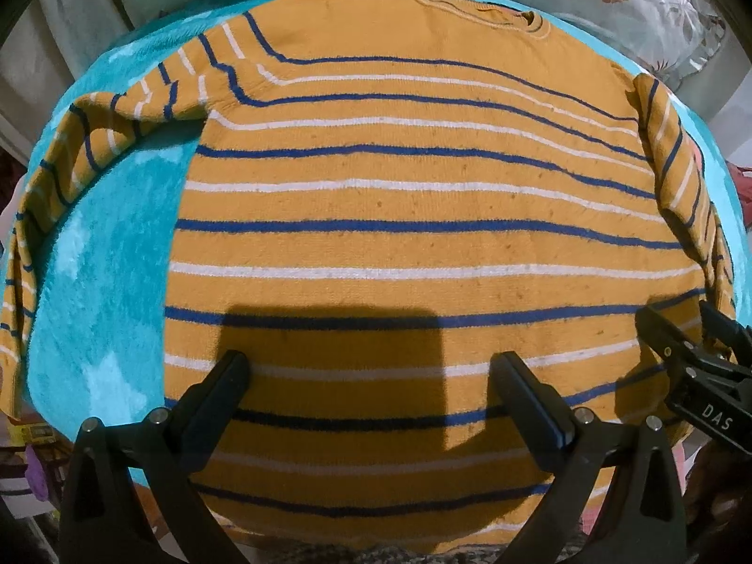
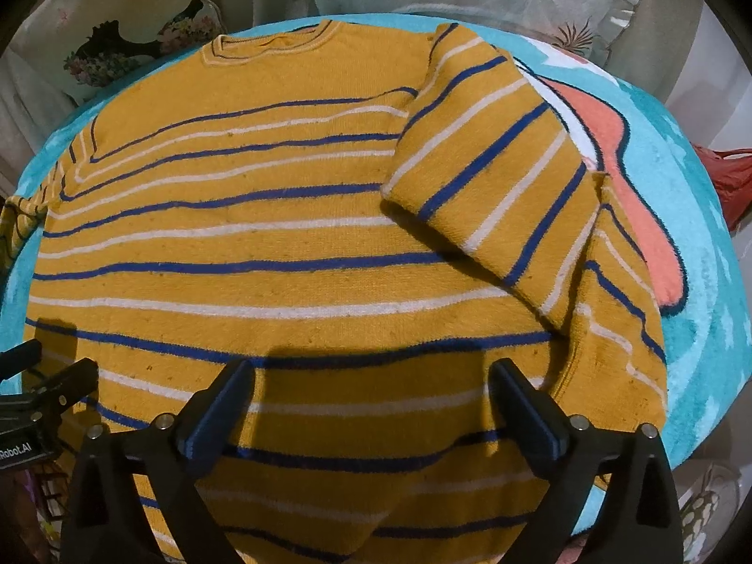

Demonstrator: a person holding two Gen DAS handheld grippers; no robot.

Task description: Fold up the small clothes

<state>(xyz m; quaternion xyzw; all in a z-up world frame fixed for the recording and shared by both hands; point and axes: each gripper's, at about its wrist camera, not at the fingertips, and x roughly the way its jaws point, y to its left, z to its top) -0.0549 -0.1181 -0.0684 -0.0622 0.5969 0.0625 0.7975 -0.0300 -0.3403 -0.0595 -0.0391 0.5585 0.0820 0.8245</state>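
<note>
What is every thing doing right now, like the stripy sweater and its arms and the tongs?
Sweater: spread flat, neck at the far end, body not yet folded.
Right sleeve: folded in over the body.
Left sleeve: spread out, hanging off the blanket's edge.
Turquoise blanket: laid out under the sweater.
Left tongs: open, holding nothing, over the hem end.
Right tongs: open, holding nothing, over the hem end.

Mustard sweater with blue and white stripes lies flat on turquoise plush blanket, collar at 12 o'clock. One sleeve trails toward 9 o'clock. Left gripper over hem, jaws apart, nothing held. Right gripper at 4 o'clock.
</note>
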